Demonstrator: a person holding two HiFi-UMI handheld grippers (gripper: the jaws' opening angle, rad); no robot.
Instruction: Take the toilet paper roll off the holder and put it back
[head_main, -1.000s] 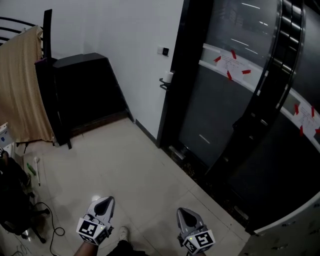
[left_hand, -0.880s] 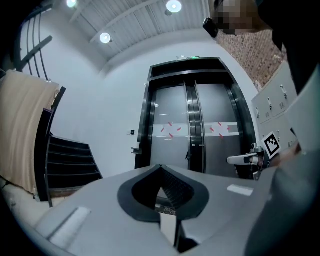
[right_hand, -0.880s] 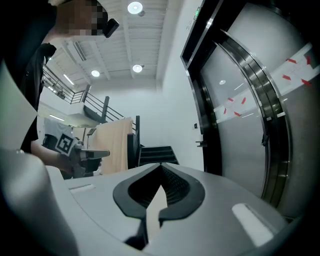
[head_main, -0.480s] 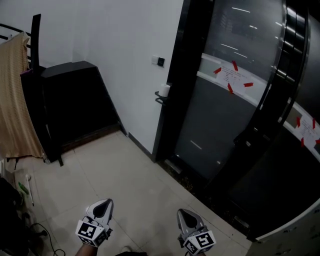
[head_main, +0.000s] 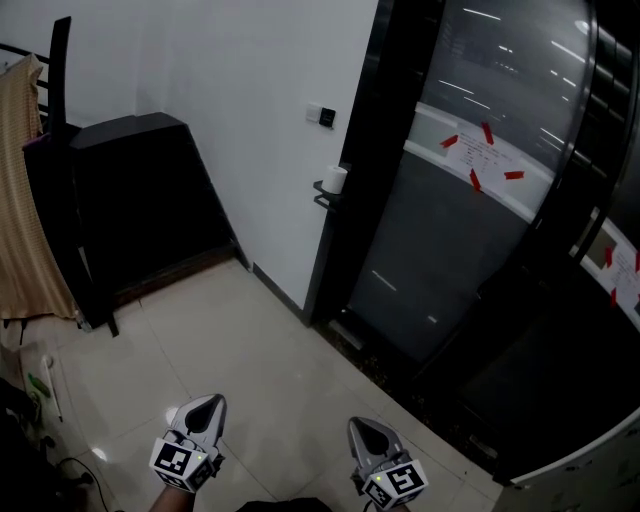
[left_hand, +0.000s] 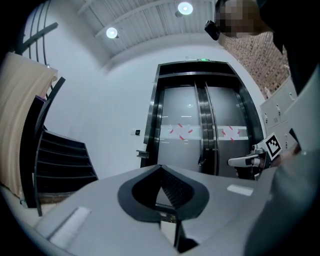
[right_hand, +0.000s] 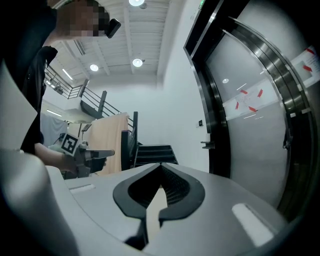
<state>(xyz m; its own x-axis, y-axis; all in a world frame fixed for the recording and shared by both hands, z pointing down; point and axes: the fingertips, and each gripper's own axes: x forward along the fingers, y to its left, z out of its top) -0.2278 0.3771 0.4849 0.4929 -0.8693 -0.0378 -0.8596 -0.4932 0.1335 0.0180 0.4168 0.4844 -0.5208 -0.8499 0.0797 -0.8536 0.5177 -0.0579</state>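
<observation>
Underfoot, pale tiled floor (head_main: 230, 350) fills the lower part of the head view, with a white wall (head_main: 230, 80) behind it. Dark glossy doors (head_main: 450, 250) take the right side, crossed by a white strip (head_main: 480, 160) with red tape marks on it. Black cabinet (head_main: 140, 200) with a slatted side stands against the wall at left, and a beige cloth (head_main: 25, 200) hangs just beside it at the frame edge. Left gripper (head_main: 207, 402) and right gripper (head_main: 362, 426) sit low in the head view, side by side, both pointing level across the floor toward the wall and doors. Left jaws: fully closed, tips meeting, nothing between them. Right jaws: same, tips together, empty. Each gripper view catches the other gripper and its marker cube off to one side. Toilet paper roll (head_main: 336, 179) is on the holder (head_main: 322, 190), a small black bracket on the wall right at the black door frame. Roll stands upright on it, white, looks seated. It is well apart from both grippers, across the open floor. Small wall switch (head_main: 321, 115) sits above the roll on the same wall.
</observation>
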